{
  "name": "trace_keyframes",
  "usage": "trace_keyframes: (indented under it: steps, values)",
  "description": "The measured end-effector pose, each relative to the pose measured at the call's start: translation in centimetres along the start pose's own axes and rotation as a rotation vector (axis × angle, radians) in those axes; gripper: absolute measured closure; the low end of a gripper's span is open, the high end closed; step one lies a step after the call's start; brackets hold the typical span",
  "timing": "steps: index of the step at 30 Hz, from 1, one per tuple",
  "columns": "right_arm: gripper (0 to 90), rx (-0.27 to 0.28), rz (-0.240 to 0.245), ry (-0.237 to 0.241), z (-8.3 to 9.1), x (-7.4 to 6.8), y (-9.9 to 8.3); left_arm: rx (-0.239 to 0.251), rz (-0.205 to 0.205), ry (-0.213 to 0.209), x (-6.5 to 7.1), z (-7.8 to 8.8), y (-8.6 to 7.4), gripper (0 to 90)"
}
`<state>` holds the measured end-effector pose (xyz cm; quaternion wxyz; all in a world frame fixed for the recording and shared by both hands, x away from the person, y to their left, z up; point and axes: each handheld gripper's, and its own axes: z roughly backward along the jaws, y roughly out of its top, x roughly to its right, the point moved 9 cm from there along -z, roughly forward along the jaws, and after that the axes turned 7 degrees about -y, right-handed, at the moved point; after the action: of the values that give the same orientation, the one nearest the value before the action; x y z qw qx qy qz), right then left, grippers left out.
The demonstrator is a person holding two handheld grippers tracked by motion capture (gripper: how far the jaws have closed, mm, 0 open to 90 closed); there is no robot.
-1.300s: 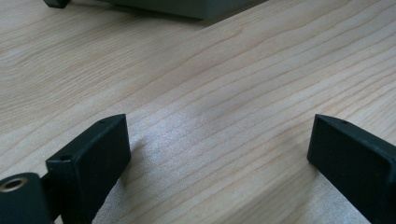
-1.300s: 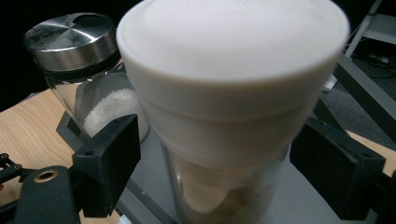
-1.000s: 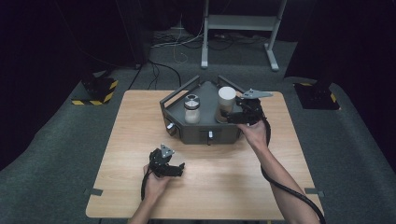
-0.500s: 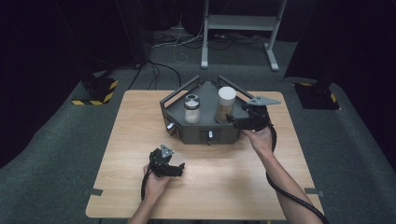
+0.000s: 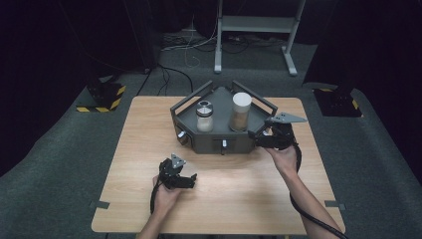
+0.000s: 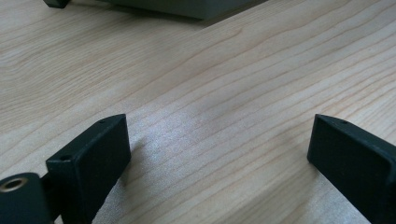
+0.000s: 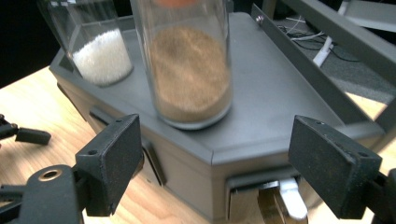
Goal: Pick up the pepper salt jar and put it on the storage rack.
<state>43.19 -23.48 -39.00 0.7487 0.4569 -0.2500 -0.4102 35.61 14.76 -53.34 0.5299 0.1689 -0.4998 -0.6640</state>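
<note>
A grey five-sided stand (image 5: 219, 144) on the wooden table (image 5: 239, 194) carries a small silver-lidded jar of white grains (image 5: 204, 117) and a tall white-lidded jar of brown grains (image 5: 241, 112). My right gripper (image 5: 259, 138) hangs at the stand's front right corner. In the right gripper view the right gripper (image 7: 219, 163) is open; its jaws have just been closing a little and grip nothing. Past them stand the tall jar (image 7: 189, 70), the small jar (image 7: 95, 46) and a metal drawer pull (image 7: 285, 198). My left gripper (image 5: 178, 175) rests open on the table; in its own view the left gripper (image 6: 219, 158) has only wood between its jaws.
The stand has raised rails (image 5: 191, 97) along its back sides and small knobs (image 5: 224, 144) on its front face. A metal frame (image 5: 254, 30) and cables lie on the floor beyond the table. Bare wood (image 5: 149, 134) spreads left of the stand.
My right gripper has drawn back from beside the tall jar, moving right, nearer and lower to the stand's front right corner. The left gripper has stayed where it was.
</note>
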Motion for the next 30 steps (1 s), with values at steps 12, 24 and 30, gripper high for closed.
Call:
trace_keyframes:
  steps: [12, 24, 30]
  values:
    - [17.3, -0.022, -0.006, -0.026, 1.3, 0.1, -3.0, 0.0, 0.0, 0.0, 0.0, 0.0, 0.0, 5.9]
    - [17.3, -0.076, -0.029, -0.053, 1.2, -0.1, -6.9, 0.001, 0.0, 0.0, 0.0, 0.0, 0.0, 5.9]
    - [17.3, -0.116, -0.024, -0.073, 0.8, -0.7, -8.7, 0.001, 0.0, 0.0, 0.0, 0.0, 0.0, 5.9]
